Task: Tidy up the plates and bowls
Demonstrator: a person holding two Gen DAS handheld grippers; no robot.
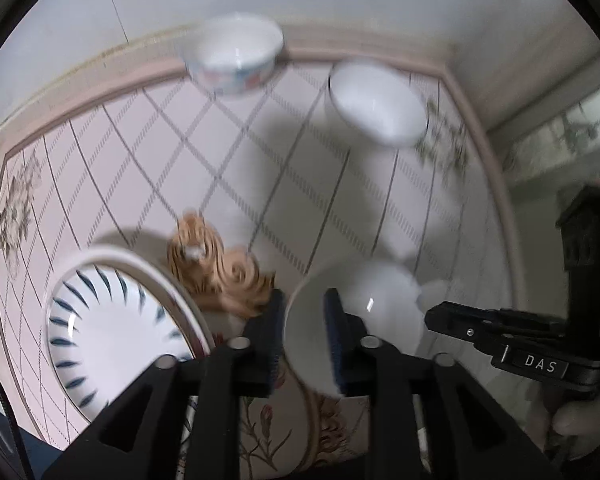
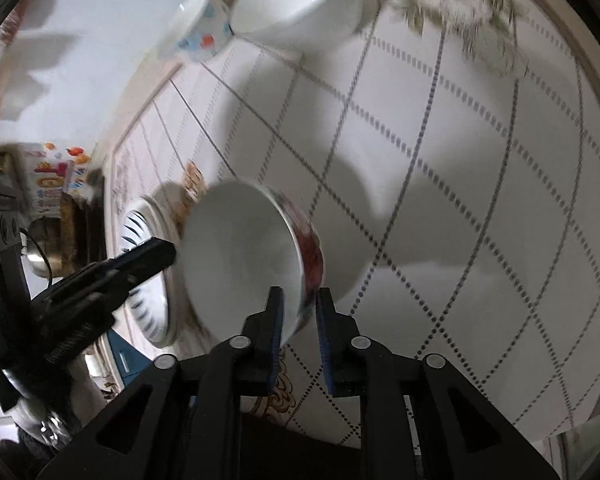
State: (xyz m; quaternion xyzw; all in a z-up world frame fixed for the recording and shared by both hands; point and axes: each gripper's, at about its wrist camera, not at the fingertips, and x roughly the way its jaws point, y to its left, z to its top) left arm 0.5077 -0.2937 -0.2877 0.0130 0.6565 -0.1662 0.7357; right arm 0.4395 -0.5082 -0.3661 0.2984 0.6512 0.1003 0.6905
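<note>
The left gripper (image 1: 304,328) was clenched on the rim of a white bowl (image 1: 352,312), one pad inside and one outside. The right gripper (image 2: 298,320) pinched the opposite rim of the same bowl (image 2: 244,256), whose outer wall carried a red pattern. In the right wrist view the bowl was tilted, held between the two tools above the table (image 2: 460,200).

Just left of it sat a plate (image 1: 100,320) with dark blue dashes radiating round its well, resting on the checked tablecloth (image 1: 260,168). A tan scroll motif (image 1: 220,268) printed on the cloth showed between plate and bowl.

At the far edge, near the wall, stood two more bowls, close together: a patterned bowl (image 1: 236,56) with blue and orange marks, and a plain bowl (image 1: 376,102).
</note>
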